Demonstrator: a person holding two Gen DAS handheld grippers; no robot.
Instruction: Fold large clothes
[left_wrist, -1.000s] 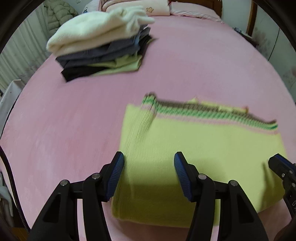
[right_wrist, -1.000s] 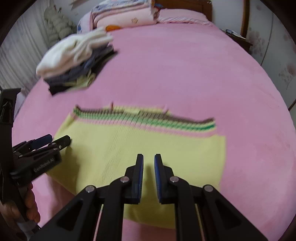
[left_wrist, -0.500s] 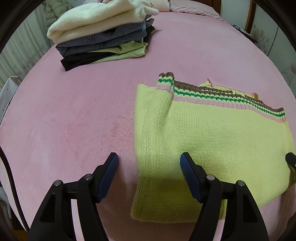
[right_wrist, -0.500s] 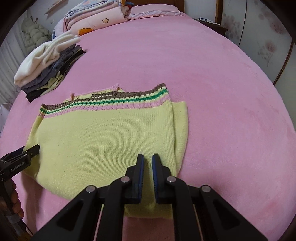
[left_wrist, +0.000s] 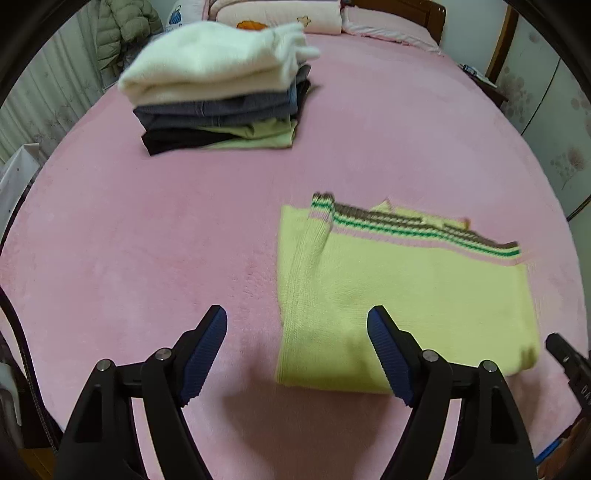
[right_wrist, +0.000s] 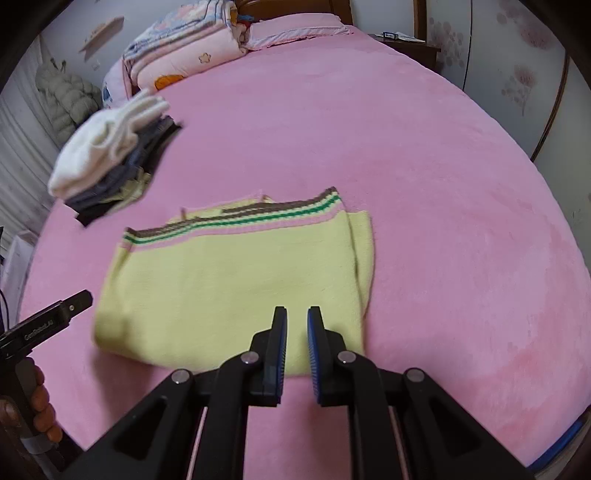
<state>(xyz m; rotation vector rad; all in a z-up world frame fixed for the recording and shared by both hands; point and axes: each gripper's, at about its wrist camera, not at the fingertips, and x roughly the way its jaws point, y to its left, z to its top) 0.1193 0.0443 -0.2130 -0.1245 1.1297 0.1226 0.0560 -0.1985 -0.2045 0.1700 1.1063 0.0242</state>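
A folded yellow knit sweater (left_wrist: 402, 291) with green, brown and pink stripes lies flat on the pink bed (left_wrist: 147, 240); it also shows in the right wrist view (right_wrist: 236, 288). My left gripper (left_wrist: 297, 354) is open and empty, above the bed at the sweater's near left corner. My right gripper (right_wrist: 297, 350) is nearly closed with a small gap, empty, above the sweater's near edge. Each gripper's tip shows at the edge of the other's view.
A stack of folded clothes (left_wrist: 218, 96), white on top, sits at the far left of the bed; it also shows in the right wrist view (right_wrist: 110, 162). Folded bedding and pillows (right_wrist: 184, 48) lie at the headboard. A nightstand (right_wrist: 406, 40) stands far right.
Both grippers have pulled back from the sweater toward the near edge of the bed. The sweater lies unchanged. The left gripper stays open, the right stays nearly closed.
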